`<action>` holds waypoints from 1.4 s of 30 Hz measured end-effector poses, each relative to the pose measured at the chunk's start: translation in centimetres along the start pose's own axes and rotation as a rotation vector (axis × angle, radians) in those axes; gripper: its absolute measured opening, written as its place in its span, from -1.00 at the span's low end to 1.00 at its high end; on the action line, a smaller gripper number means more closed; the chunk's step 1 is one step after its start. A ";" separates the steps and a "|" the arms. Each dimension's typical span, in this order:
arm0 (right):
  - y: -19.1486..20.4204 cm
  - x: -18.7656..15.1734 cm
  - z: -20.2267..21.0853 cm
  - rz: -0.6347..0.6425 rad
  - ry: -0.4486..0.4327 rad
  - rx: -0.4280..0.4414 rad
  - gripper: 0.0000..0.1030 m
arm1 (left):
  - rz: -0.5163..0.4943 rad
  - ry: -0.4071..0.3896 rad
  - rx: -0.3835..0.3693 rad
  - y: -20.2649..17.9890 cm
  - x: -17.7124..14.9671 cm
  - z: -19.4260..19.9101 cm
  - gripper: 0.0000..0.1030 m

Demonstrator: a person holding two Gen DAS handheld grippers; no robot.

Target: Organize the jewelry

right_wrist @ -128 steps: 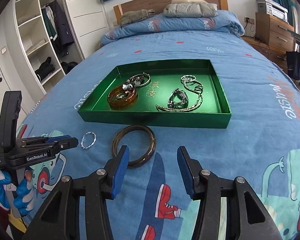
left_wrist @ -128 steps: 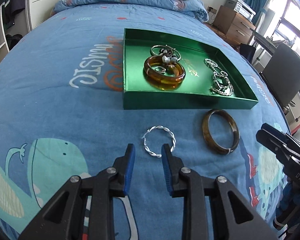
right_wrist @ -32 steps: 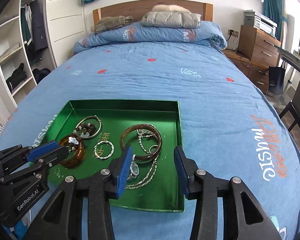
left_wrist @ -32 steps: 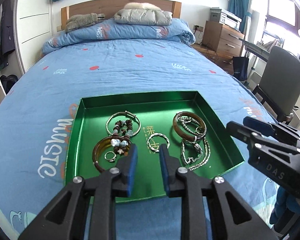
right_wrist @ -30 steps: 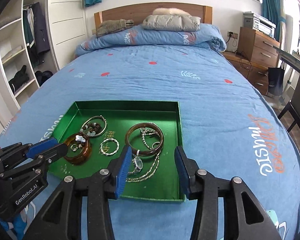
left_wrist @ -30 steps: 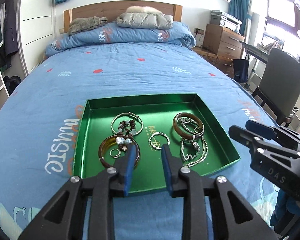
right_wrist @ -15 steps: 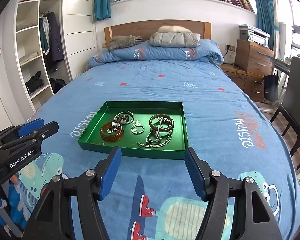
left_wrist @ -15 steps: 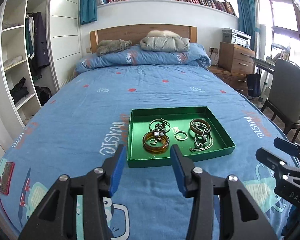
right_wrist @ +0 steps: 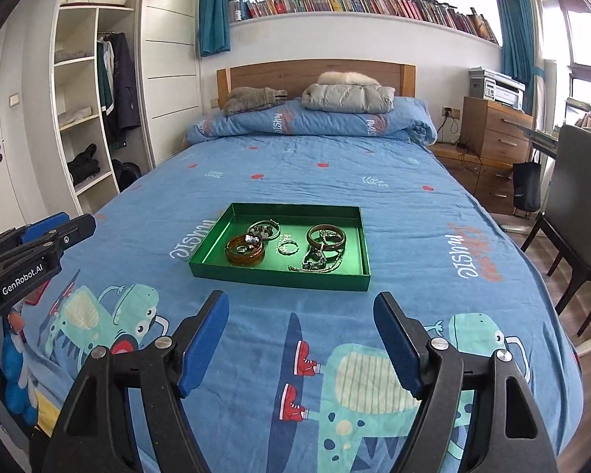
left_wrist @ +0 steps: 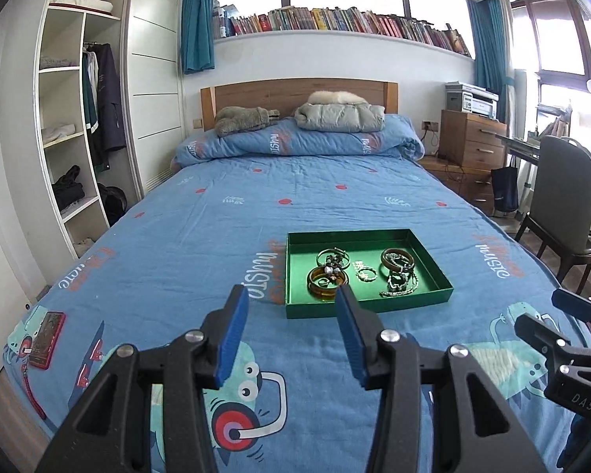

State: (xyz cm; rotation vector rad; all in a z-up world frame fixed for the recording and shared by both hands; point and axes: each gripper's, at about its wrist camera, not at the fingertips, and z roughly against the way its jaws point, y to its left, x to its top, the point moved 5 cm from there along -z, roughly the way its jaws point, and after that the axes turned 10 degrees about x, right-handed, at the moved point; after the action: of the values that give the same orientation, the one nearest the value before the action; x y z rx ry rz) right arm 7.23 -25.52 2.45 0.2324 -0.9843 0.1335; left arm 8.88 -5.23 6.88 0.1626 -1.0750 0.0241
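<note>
A green tray (left_wrist: pixel 295 272) (right_wrist: pixel 212 244) lies on the blue bed. It holds an amber bangle (left_wrist: pixel 327 283) (right_wrist: pixel 245 250), a beaded bracelet (left_wrist: pixel 332 257) (right_wrist: pixel 263 229), a twisted silver ring (left_wrist: pixel 365 274) (right_wrist: pixel 287 247), a brown bangle (left_wrist: pixel 397 259) (right_wrist: pixel 326 235) and silver chains (left_wrist: pixel 400 285) (right_wrist: pixel 315 262). My left gripper (left_wrist: pixel 291 335) is open and empty, well short of the tray. My right gripper (right_wrist: pixel 301 345) is wide open and empty, also short of the tray. Each gripper shows at the edge of the other's view.
A red phone (left_wrist: pixel 45 339) lies on the bed's near left corner. A folded quilt and jackets (right_wrist: pixel 346 98) lie at the headboard. An open wardrobe (right_wrist: pixel 86 118) stands left; a drawer unit (right_wrist: pixel 496 134) and a chair (right_wrist: pixel 579 213) stand right.
Both grippers have pulled back from the tray and opened wider. The twisted silver ring and brown bangle, on the bedcover 4.3 s ago, now lie in the tray.
</note>
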 end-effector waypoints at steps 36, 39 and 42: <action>2.5 -4.2 2.9 0.012 -0.019 -0.009 0.69 | 0.043 -0.013 0.019 3.4 -3.5 4.3 -0.15; 2.2 -4.5 2.4 0.007 -0.007 -0.008 0.69 | 0.037 -0.017 0.022 3.4 -3.6 4.2 -0.15; 1.9 -4.9 1.8 0.002 0.004 -0.008 0.69 | 0.035 -0.018 0.025 3.3 -3.9 3.8 -0.15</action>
State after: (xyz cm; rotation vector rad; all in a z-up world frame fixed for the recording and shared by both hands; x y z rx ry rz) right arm 2.66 -24.17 -0.41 0.2235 -0.9811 0.1312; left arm 3.35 -2.32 5.66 0.1668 -1.0954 0.0678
